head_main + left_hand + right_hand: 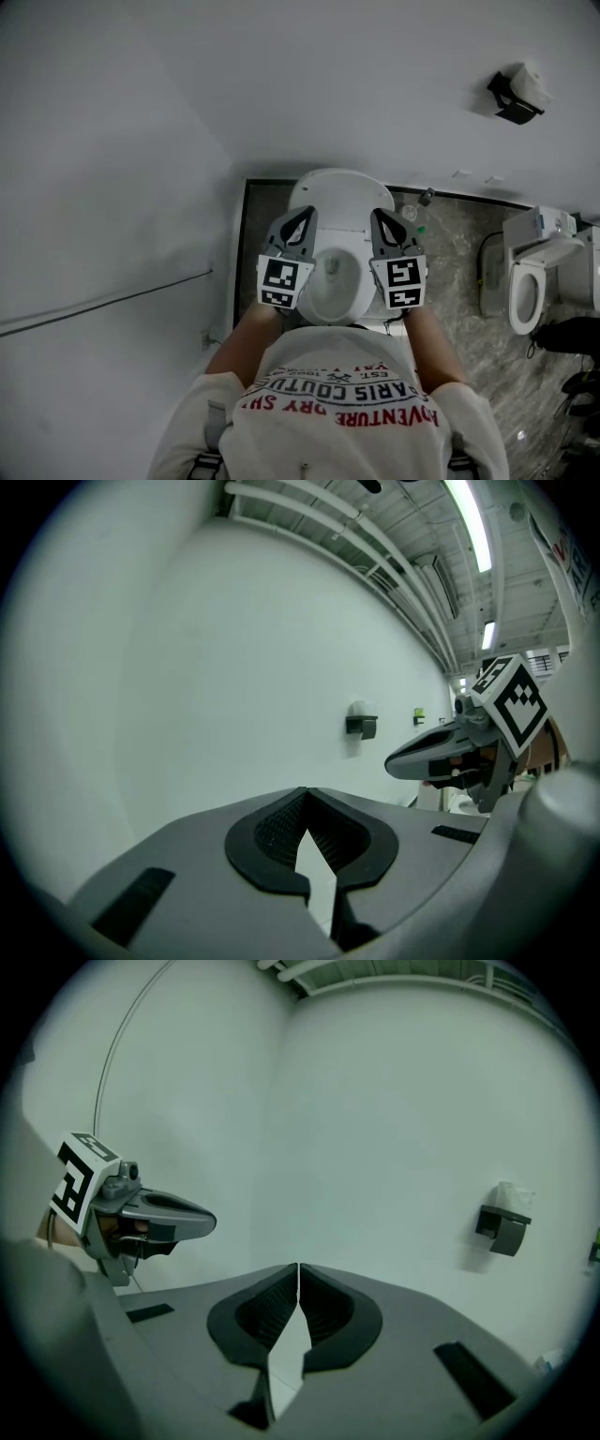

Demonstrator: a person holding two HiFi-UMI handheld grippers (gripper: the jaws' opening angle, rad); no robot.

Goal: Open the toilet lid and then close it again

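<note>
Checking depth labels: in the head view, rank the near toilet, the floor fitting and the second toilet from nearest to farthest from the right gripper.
1. Near toilet, directly under the right gripper.
2. Floor fitting, just to the gripper's right.
3. Second toilet, far right of the view.

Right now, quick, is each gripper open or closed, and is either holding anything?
Left gripper: closed, tips together, holding nothing.
Right gripper: closed, tips together, holding nothing.
</note>
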